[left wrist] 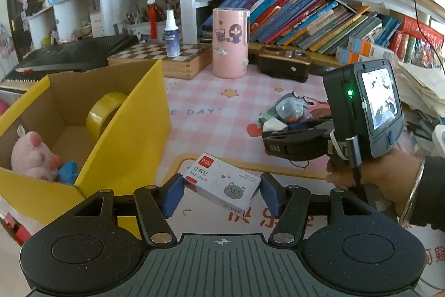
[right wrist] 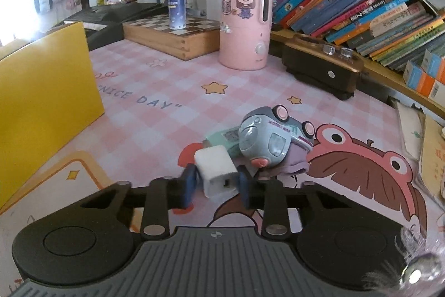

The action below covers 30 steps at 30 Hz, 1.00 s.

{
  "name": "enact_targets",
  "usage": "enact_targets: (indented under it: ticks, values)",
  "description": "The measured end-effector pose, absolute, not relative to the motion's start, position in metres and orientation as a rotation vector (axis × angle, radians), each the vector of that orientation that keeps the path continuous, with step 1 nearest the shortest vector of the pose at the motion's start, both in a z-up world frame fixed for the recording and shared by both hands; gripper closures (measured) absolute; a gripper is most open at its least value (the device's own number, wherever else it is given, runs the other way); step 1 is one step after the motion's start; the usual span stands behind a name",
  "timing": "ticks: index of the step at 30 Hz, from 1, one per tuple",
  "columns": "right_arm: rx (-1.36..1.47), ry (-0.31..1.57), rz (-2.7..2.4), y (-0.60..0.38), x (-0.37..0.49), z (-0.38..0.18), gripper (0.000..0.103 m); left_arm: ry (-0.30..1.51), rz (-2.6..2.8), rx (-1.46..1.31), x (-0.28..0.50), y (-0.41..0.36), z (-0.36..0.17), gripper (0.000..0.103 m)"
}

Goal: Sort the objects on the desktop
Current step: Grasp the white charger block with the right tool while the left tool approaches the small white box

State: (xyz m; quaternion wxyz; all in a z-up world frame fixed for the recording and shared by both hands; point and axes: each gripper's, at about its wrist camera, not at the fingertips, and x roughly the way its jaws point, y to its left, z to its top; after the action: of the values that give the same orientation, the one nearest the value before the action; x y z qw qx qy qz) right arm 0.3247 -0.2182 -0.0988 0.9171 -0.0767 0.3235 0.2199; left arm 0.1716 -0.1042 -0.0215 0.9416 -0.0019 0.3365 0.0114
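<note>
Left wrist view: my left gripper [left wrist: 222, 194] has its blue pads on both short ends of the staple box [left wrist: 222, 183], clamped on it, box tilted and, by my read, lifted off the pink desk mat [left wrist: 217, 102]. The yellow cardboard box [left wrist: 133, 113] sits just to the left, open top. Already inside: a yellow tape roll [left wrist: 104, 113] against the far wall, a pink plush [left wrist: 33, 156] and a small blue piece [left wrist: 68, 170] at the near corner. So three items sorted, I judge. My right gripper [left wrist: 281, 139] shows from the side further right, nosed into the remaining pile; from here I cannot tell how its jaws stand.

Right wrist view: right gripper [right wrist: 214, 185] has its pads against both sides of a white charger block [right wrist: 217, 170], gripping it, block resting at the near edge of the pile. Touching behind it: a grey-blue toy car [right wrist: 271, 141] lying on a purple cloth bit [right wrist: 297, 162], and a mint green packet [right wrist: 222, 138] partly under the car. Yellow cardboard box wall is at far left, well apart from the pile.

Progress: roughly halfway, I reckon. Staple box and charger are in hand but not yet dropped in; car, cloth and packet untouched.
</note>
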Motion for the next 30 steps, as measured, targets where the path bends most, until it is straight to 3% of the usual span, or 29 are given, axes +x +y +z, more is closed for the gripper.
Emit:
enact_targets:
  ticks: [30]
  values:
    - [0.038,0.747,0.38,-0.251,0.175,-0.024,0.078,0.578,-0.031,-0.115,0.104,-0.077,-0.001,0.044]
